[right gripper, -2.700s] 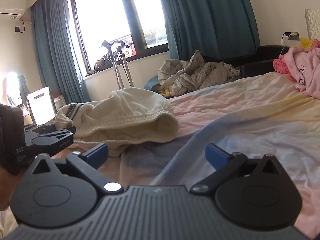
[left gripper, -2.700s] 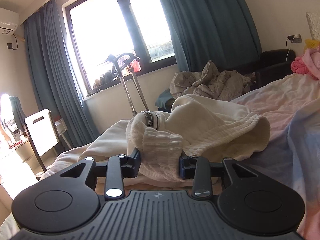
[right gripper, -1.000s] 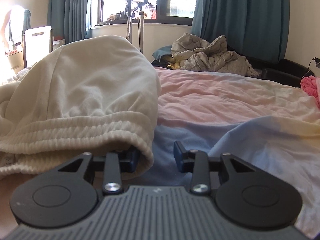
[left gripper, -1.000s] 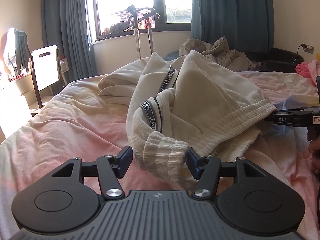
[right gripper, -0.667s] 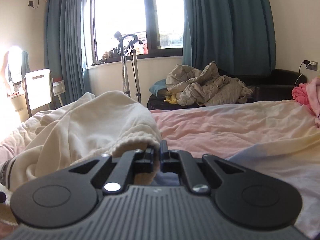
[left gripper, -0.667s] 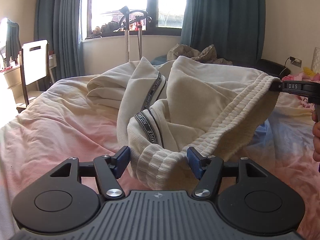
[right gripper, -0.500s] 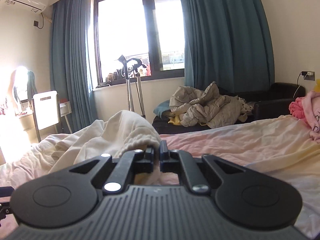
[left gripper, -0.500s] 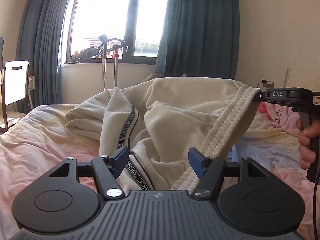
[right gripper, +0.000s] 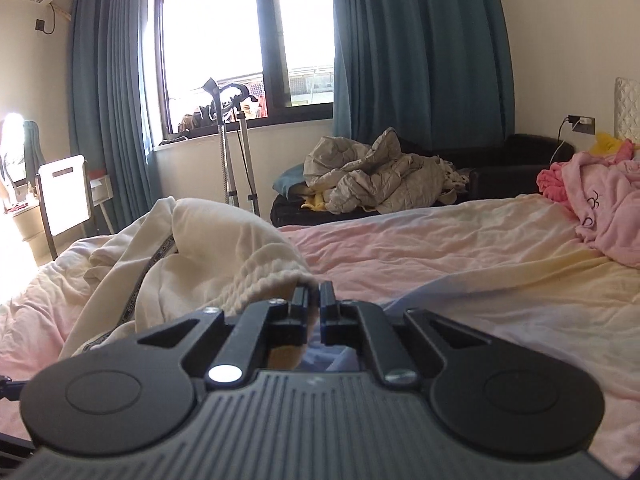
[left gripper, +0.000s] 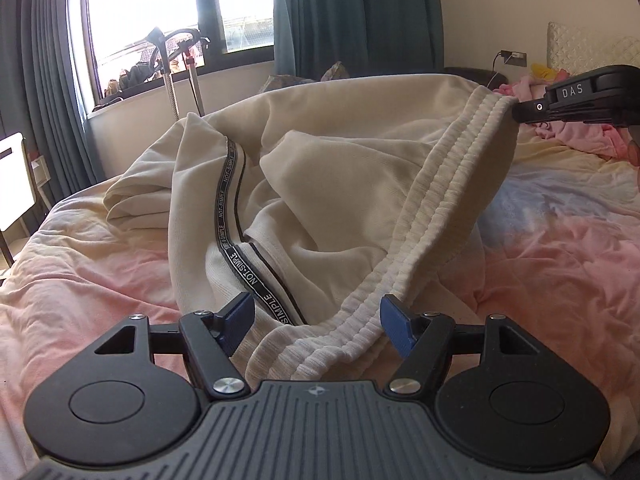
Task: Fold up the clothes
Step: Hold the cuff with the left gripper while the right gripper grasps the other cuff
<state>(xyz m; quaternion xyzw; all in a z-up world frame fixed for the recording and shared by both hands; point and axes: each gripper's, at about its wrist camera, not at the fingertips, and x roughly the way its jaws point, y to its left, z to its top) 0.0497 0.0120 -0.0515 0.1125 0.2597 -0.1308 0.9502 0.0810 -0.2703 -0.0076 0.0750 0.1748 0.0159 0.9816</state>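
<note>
Because the cream trousers (left gripper: 352,184) need their waistband spread over the bed (left gripper: 560,248), you are pinching its corner in the clenched right gripper (right gripper: 314,304) while the left gripper (left gripper: 316,316) is straddling it released.

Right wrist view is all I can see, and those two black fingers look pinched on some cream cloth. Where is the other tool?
Observer: The left gripper sits at the near end of the same cream garment. Its jaws have just been opening, with the ribbed hem lying between the blue pads.
Operator: Is my end lifted off the bed?
Observer: Yes. In the left wrist view, the right gripper holds the hem's far corner up, clear of the bed, so the hem slopes down towards the left gripper.
Operator: What is that dark stripe on the cloth?
Observer: It is a black tape printed with the words NOT SIMPLE.
</note>
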